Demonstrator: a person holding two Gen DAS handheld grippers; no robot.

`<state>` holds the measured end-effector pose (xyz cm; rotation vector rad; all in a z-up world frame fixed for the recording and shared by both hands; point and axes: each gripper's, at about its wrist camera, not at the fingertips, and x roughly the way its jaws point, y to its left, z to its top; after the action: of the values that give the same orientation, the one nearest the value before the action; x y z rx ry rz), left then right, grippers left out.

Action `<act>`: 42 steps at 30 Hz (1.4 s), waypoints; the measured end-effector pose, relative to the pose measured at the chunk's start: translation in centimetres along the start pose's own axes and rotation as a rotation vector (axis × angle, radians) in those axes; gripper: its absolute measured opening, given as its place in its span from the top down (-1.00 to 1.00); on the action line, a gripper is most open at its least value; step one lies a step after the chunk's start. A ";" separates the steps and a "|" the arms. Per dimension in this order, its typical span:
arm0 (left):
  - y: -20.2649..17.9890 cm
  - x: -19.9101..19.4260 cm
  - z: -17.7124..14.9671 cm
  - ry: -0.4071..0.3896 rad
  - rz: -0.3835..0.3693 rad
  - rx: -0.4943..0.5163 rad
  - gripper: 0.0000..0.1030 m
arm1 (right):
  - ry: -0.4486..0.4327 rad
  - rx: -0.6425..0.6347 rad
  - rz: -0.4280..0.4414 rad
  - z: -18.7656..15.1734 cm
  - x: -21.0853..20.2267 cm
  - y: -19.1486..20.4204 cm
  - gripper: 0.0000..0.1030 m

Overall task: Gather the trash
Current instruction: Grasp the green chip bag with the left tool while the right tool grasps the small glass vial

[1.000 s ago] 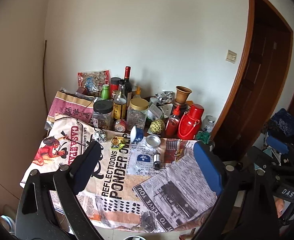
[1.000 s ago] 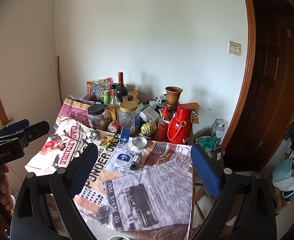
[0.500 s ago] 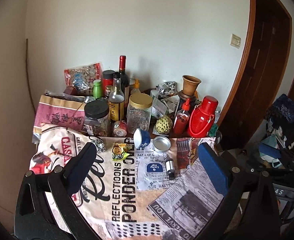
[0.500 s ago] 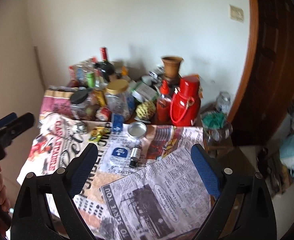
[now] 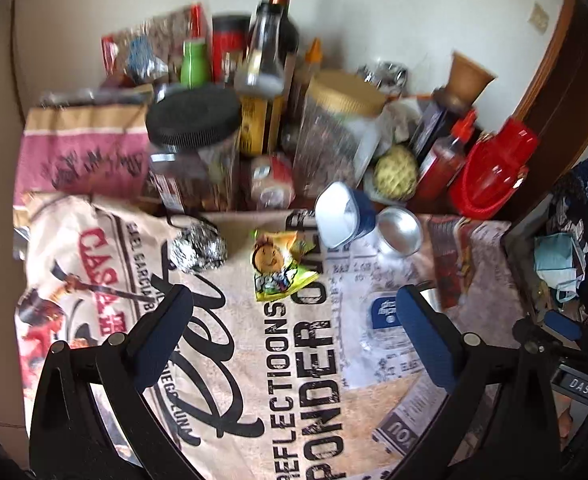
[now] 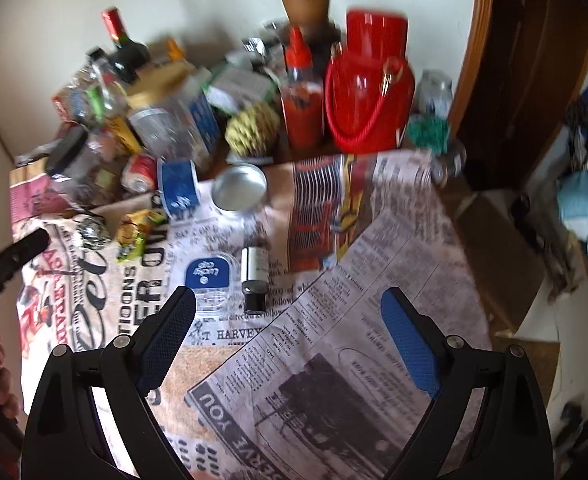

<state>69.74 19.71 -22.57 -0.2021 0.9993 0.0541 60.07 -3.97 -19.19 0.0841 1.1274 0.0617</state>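
On the newsprint-covered table (image 5: 302, 420), a foil ball (image 5: 198, 249) at eleven o'clock and snack wrapper (image 5: 277, 261) at twelve lie before the left gripper (image 5: 289, 320), jaws apart. Both look light and crushable; pinch mid-body. The right gripper (image 6: 287, 320) hangs spread and empty.

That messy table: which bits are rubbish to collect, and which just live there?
Likely rubbish: foil ball, yellow snack wrapper, clear plastic blister pack.

Likely just stored: red flask, sauce bottle, wine bottle, black-lidded jar, gold-lidded jar.
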 end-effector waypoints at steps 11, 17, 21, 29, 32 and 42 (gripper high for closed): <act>0.6 10.3 0.8 0.137 -0.016 0.011 -0.91 | 0.208 0.126 0.112 -0.1 8.3 0.1 -0.18; 1.4 13.4 1.2 0.197 0.023 -0.017 -0.59 | 0.227 0.122 0.113 0.3 10.1 1.3 0.16; 1.4 14.3 1.0 0.210 0.043 -0.001 -0.45 | 0.193 0.132 0.104 0.5 10.5 1.5 0.20; 0.5 14.6 0.7 0.209 0.062 0.065 0.03 | 0.164 0.149 0.138 1.5 11.2 1.5 0.45; -0.1 14.1 0.7 0.210 0.030 0.057 0.10 | 0.159 0.098 0.097 1.3 10.9 2.1 0.47; -3.0 10.4 0.0 0.178 -0.039 0.114 0.62 | 0.155 0.096 0.103 -0.8 7.9 0.1 0.49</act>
<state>75.78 16.29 -30.83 -0.1233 1.1718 -0.0571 62.73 -3.09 -26.62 0.2262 1.2803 0.1079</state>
